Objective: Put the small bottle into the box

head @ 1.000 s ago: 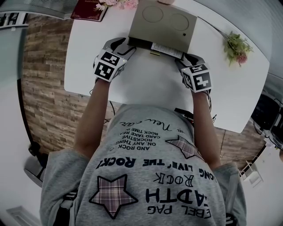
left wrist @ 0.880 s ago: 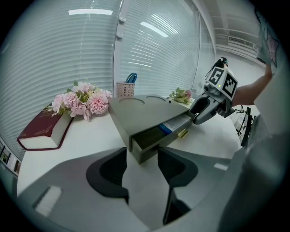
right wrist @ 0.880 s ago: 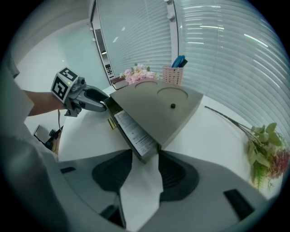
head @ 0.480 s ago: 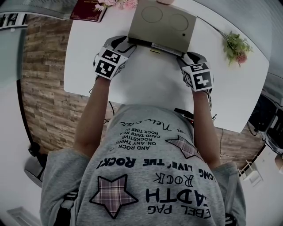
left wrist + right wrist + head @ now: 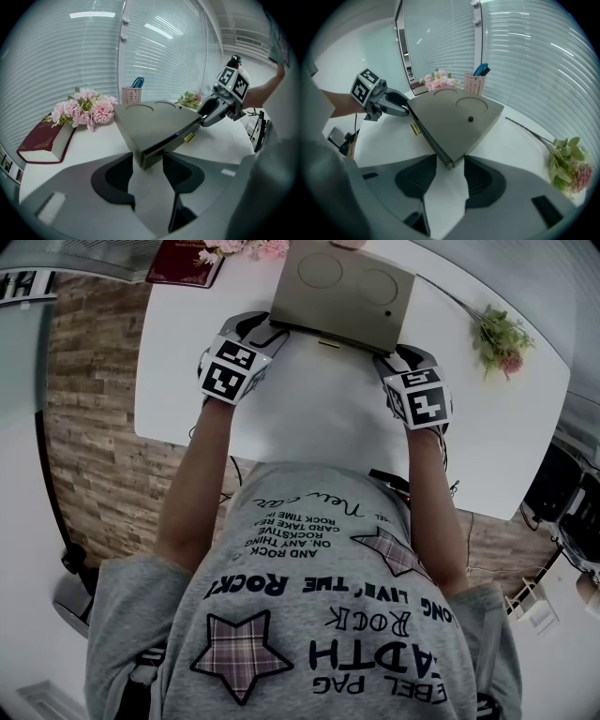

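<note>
Narrower now, the gap under the near edge of the box (image 5: 342, 292) has almost closed, and the white label that showed there is gone. The left gripper (image 5: 148, 160) and right gripper (image 5: 450, 161) each stand open astride a near corner of the box. No small bottle shows; it is likely inside. Closing looks like the step in hand, and it calls for even pressure at both corners. The only legible print is on the shirt (image 5: 309, 615), upside down: "ROCK".

The lid of the box (image 5: 342, 287) is brought down. The dark gap and white strip seen along its near edge a second ago are now covered. The left gripper (image 5: 265, 331) and right gripper (image 5: 391, 357) are shifted slightly towards the box.
</note>
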`<move>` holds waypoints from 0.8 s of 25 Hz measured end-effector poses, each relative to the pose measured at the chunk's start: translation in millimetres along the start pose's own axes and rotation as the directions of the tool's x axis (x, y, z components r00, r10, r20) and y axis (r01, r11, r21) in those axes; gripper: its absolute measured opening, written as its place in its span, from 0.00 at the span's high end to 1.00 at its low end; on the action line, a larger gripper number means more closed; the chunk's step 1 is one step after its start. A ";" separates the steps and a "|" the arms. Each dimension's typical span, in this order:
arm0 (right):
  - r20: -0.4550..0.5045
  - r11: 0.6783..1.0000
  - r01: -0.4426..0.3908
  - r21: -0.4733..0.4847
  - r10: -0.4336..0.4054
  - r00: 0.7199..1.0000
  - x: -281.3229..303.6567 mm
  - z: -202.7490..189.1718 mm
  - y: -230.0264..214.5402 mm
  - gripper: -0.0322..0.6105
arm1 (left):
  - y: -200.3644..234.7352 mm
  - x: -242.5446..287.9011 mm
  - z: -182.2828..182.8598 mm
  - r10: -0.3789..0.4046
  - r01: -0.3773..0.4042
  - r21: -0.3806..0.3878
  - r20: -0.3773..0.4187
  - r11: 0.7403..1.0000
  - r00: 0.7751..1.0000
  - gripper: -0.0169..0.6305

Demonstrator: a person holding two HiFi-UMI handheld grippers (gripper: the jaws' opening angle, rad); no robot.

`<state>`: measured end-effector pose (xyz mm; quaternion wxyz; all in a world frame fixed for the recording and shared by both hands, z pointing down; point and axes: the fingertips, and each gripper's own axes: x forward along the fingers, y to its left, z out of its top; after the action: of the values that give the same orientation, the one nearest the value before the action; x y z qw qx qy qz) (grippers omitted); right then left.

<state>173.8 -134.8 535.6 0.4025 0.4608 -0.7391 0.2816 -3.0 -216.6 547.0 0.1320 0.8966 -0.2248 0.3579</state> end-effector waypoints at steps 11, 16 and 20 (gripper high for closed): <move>0.008 0.999 0.015 0.034 -0.015 1.000 0.7 -0.8 -7.0 0.73 | 1.8 3.8 3.8 0.005 -0.004 -0.048 0.017 0.999 1.000 0.71; 0.008 0.999 0.017 0.036 -0.017 1.000 0.1 -1.1 -6.0 0.73 | 2.1 2.2 2.8 0.011 -0.010 -0.049 0.015 0.999 1.000 0.71; 0.009 0.999 0.021 0.025 -0.021 1.000 -0.1 -1.6 -6.6 0.73 | 1.7 2.9 3.2 0.015 -0.014 -0.045 0.014 0.999 1.000 0.71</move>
<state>180.3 -136.2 536.7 0.3962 0.4748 -0.7327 0.2844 -0.2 -220.2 546.9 0.1479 0.8943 -0.2402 0.3473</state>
